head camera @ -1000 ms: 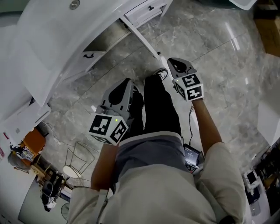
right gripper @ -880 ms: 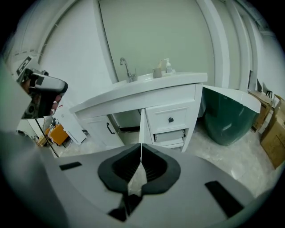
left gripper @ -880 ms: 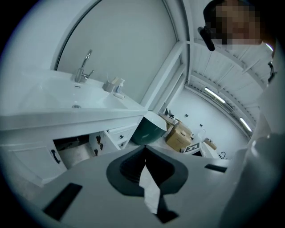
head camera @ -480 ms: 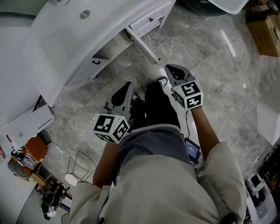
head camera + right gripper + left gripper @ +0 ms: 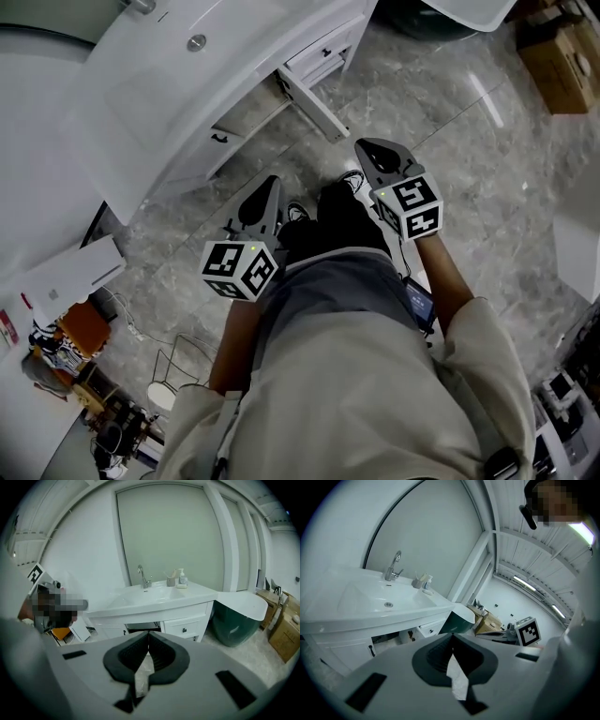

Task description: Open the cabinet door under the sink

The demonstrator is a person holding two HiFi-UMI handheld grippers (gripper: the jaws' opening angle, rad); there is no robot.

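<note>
- Under the white sink [image 5: 192, 56], in the front of the vanity [image 5: 154, 606], the cabinet door [image 5: 309, 101] stands open: a plain white panel swung out from the cabinet, with the dark opening [image 5: 246, 111] bare beside it.
- Next to the opening on one side is a shut white door with a small black handle [image 5: 219, 139]. On the other side is a drawer [image 5: 322, 49] with a black knob.
- From the head view the open door shows as a narrow white slab seen along its top edge. Its long axis runs from the vanity front out over the grey marble floor [image 5: 469, 187], and its free end points toward the person's feet.
- The person stands facing the vanity with both elbows bent and bare forearms held low in front of the waist.
- The left gripper [image 5: 273, 184] angles forward and up over a dark shoe. Its jaws are pressed together with nothing between them, as its own view shows [image 5: 451, 637].
- The right gripper [image 5: 362, 144] is held a little further forward, its marker cube toward the body. Its jaws are likewise closed and empty [image 5: 148, 633].
- Neither gripper touches the door. In the right gripper view the vanity stands well off, with the faucet [image 5: 142, 577] above it and a teal bathtub [image 5: 234, 620] beside it.
</note>
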